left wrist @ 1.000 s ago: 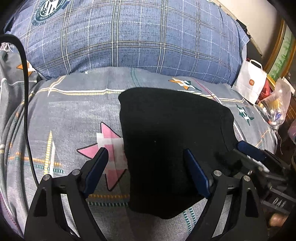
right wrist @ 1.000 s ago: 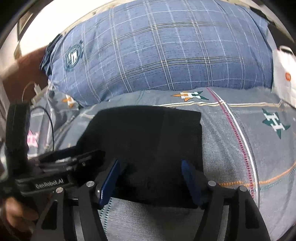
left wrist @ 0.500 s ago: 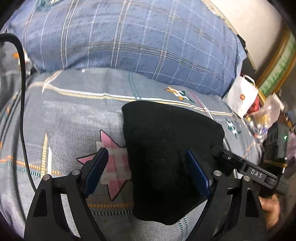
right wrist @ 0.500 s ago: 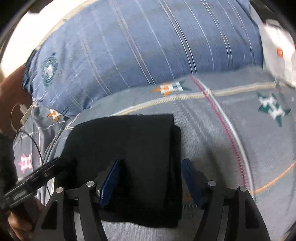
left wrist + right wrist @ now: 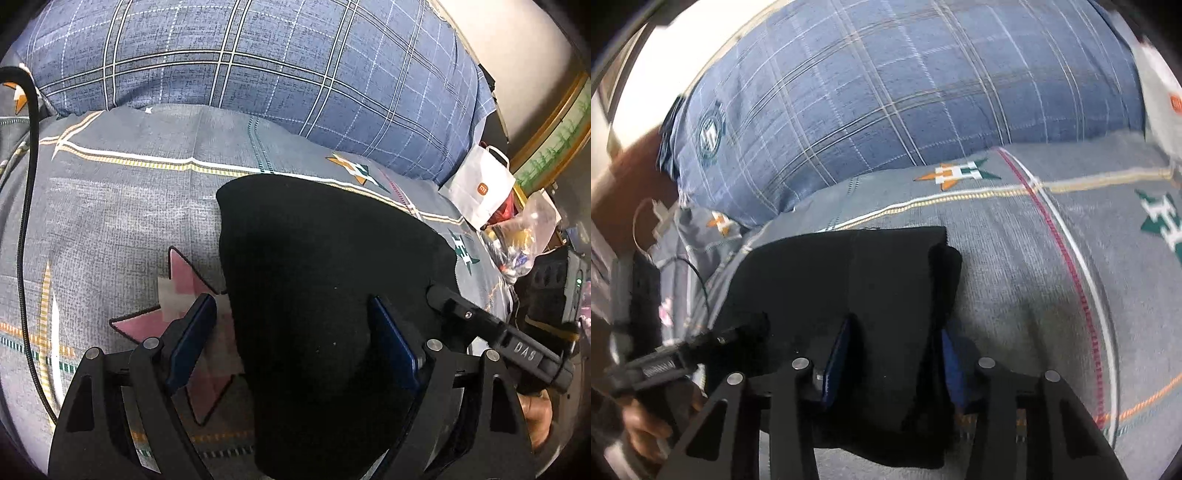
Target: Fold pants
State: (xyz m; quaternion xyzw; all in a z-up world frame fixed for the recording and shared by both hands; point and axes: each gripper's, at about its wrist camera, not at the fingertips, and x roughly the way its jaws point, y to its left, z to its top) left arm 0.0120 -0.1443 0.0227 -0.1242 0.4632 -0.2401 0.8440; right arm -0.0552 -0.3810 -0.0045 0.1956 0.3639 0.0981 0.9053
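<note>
Black folded pants (image 5: 325,266) lie on the grey patterned bedsheet (image 5: 122,206). My left gripper (image 5: 291,336) is open wide and straddles the pants' left edge: its left finger hovers over the pink star print, its right finger over the black cloth. In the right wrist view the same pants (image 5: 849,280) show a rolled edge on their right side. My right gripper (image 5: 894,358) is over that side and its jaws are closing, with a band of black cloth between the blue pads (image 5: 838,354). I cannot see the cloth firmly pinched.
A big blue plaid pillow (image 5: 258,74) lies behind the pants. A white paper bag (image 5: 480,188) and a clear plastic bag (image 5: 524,236) stand at the bed's right edge. A black cable (image 5: 27,206) runs down the left. A hand (image 5: 646,424) holds the other tool.
The right gripper shifted from the pants' near edge to their right side and its jaws narrowed around the cloth. The left gripper came closer and lower, still wide open.
</note>
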